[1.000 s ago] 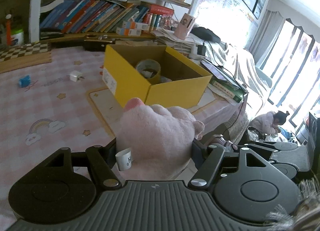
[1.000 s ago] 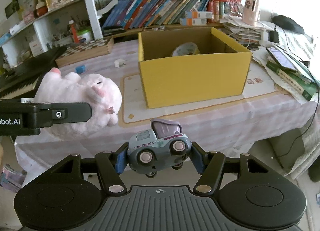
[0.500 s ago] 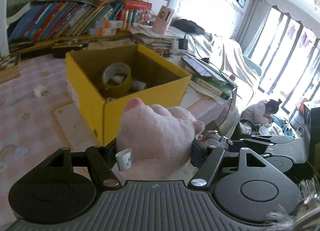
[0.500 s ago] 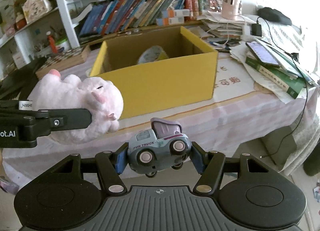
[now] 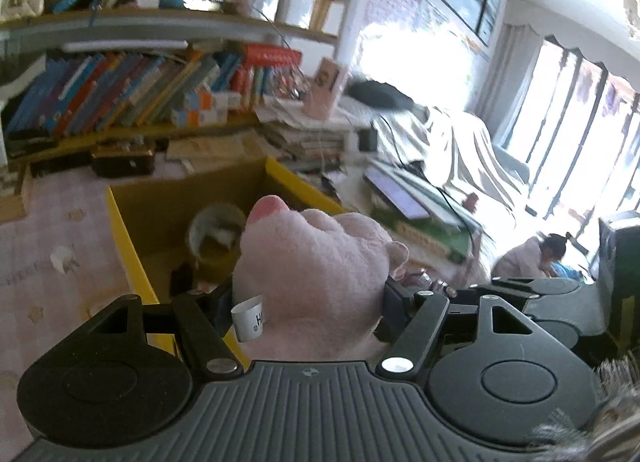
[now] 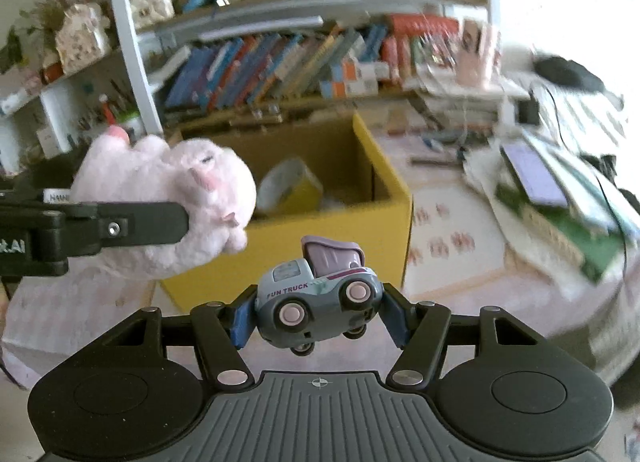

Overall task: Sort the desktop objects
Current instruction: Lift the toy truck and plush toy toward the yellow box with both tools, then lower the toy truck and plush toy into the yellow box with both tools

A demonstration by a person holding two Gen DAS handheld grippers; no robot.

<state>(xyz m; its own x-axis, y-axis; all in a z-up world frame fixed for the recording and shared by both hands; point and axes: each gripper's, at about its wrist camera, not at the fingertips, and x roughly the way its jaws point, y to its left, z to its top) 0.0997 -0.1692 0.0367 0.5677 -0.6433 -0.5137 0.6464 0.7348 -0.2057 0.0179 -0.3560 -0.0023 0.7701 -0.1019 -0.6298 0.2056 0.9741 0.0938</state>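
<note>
Pink plush pig, fuzzy with a rosy foot, sits clamped in the left gripper above the yellow box. Right view: the right gripper pinches a grey-blue toy truck before that box.

A tape roll lies in the box; books at its three o'clock, shelf at twelve.

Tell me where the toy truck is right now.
The toy truck is clamped in the right hand-held gripper, low in the right wrist view, in front of the yellow box, right of the pink plush.
</note>
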